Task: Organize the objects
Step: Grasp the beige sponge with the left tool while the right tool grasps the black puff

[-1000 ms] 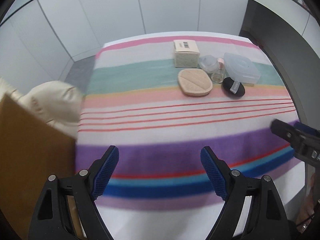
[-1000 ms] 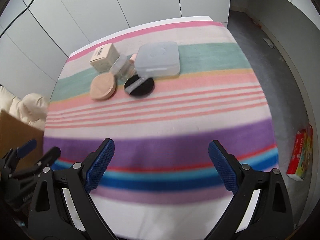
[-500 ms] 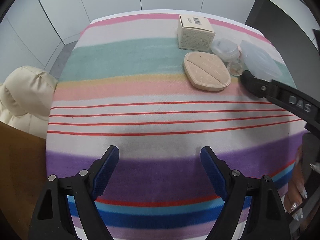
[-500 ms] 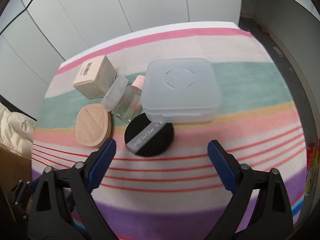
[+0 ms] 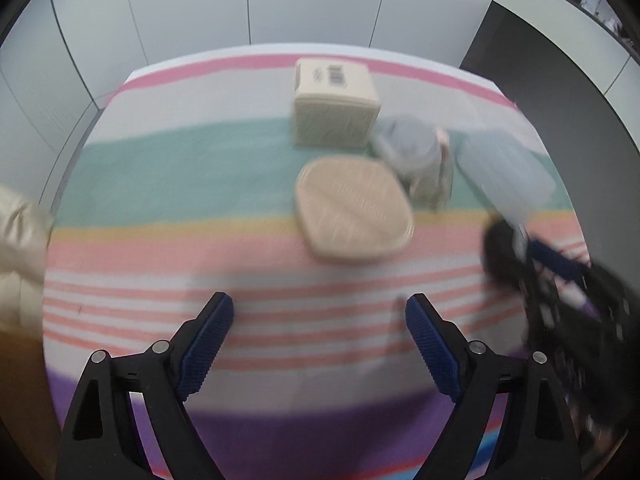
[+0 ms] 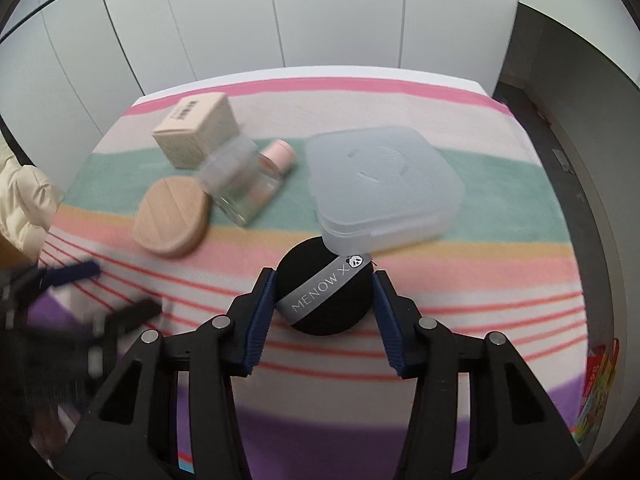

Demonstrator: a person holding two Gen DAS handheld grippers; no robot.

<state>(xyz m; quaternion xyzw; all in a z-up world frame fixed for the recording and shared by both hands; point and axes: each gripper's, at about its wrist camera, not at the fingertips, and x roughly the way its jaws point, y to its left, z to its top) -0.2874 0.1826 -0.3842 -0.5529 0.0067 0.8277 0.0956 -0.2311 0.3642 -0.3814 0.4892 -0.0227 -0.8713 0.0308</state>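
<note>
Puffs: one black puff (image 6: 324,292), one beige puff (image 6: 172,220); one box (image 6: 196,136).

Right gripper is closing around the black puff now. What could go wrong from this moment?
1. The black puff lies partly under a corner of the translucent case. The right gripper, whose jaws have just been closing around the puff, may drag or tip the case when lifting.
2. The puff looks soft, so it may deform and slip.
3. The left gripper hangs open close by; the two grippers could collide.
</note>
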